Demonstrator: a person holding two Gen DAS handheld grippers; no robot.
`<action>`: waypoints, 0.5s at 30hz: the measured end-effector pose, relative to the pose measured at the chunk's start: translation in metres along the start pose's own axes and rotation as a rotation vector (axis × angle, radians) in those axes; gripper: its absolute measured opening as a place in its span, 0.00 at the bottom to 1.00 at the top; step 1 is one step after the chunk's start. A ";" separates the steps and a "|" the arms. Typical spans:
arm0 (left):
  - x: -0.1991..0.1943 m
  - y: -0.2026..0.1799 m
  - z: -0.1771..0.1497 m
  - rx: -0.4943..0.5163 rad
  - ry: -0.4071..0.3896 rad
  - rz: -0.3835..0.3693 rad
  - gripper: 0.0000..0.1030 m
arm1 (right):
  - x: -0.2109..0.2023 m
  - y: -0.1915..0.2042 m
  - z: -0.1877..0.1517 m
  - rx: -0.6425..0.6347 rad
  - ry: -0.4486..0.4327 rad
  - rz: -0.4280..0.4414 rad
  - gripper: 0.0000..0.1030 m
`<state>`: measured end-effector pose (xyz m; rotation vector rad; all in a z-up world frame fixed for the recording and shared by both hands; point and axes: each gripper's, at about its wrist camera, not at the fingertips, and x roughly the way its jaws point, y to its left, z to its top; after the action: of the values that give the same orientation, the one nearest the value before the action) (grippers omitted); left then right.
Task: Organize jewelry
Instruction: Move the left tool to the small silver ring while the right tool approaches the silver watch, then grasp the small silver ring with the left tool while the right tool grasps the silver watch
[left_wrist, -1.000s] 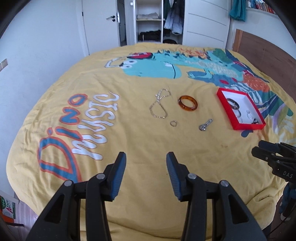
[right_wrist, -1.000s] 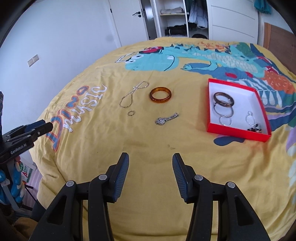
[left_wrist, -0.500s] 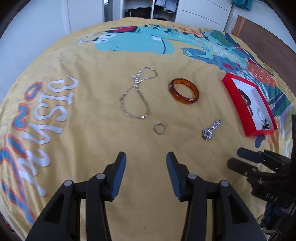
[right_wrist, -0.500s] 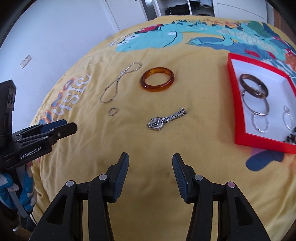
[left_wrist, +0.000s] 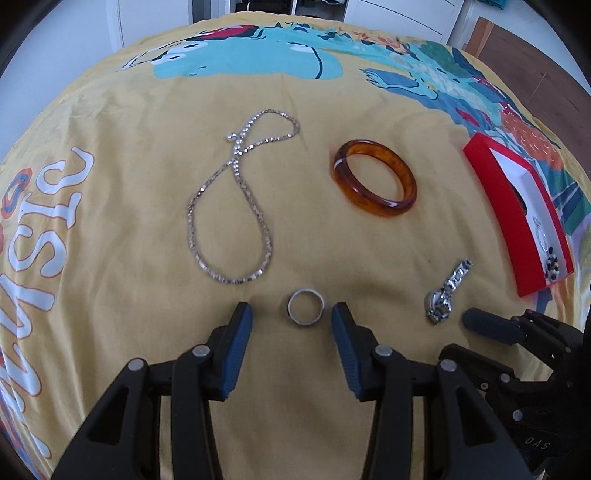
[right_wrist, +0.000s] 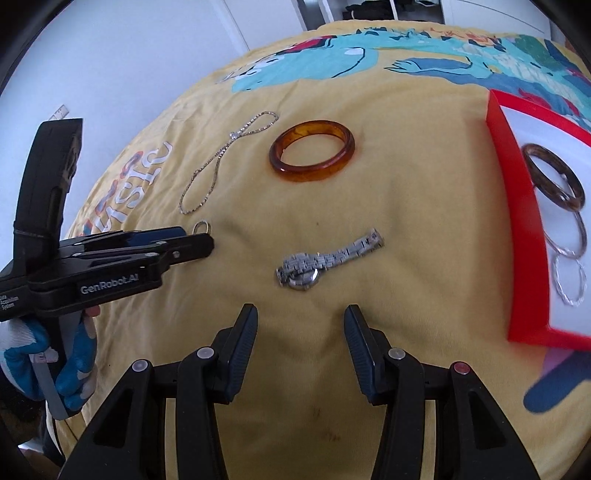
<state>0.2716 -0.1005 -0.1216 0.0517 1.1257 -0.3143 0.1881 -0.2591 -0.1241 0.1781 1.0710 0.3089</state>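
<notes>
A small silver ring (left_wrist: 306, 312) lies on the yellow bedspread between the fingertips of my left gripper (left_wrist: 291, 312), which is open; the pads do not touch it. A silver watch (right_wrist: 317, 264) lies just beyond the tips of my right gripper (right_wrist: 301, 314), also open and holding nothing. Farther off lie a silver chain necklace (left_wrist: 263, 225) and an amber bangle (left_wrist: 404, 173). At the right stands a red box (right_wrist: 517, 206) holding a dark bangle (right_wrist: 554, 184) and thin hoops (right_wrist: 569, 280). The right wrist view shows the left gripper (right_wrist: 192, 240) low over the ring (right_wrist: 201, 226).
The bedspread (left_wrist: 147, 295) carries a dinosaur print and large letters at the left. A blue-and-white gloved hand (right_wrist: 74, 350) holds the left gripper. The right gripper (left_wrist: 480, 321) comes in beside the watch (left_wrist: 445, 291). White doors and a wardrobe stand beyond the bed.
Both grippers have come down and forward toward the bedspread. The left now has the ring between its tips; the right has closed in on the watch. Neither gripper's opening has visibly changed.
</notes>
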 end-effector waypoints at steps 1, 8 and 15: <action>0.001 0.002 0.001 -0.004 -0.003 -0.003 0.41 | 0.002 -0.001 0.002 -0.001 -0.002 0.003 0.47; 0.001 0.009 -0.001 -0.013 -0.021 -0.004 0.27 | 0.019 0.004 0.020 -0.009 -0.020 0.011 0.47; -0.004 0.017 -0.002 -0.040 -0.024 -0.019 0.18 | 0.025 0.008 0.022 -0.031 -0.031 -0.010 0.28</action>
<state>0.2726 -0.0834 -0.1214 0.0018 1.1086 -0.3086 0.2177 -0.2432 -0.1325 0.1496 1.0360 0.3124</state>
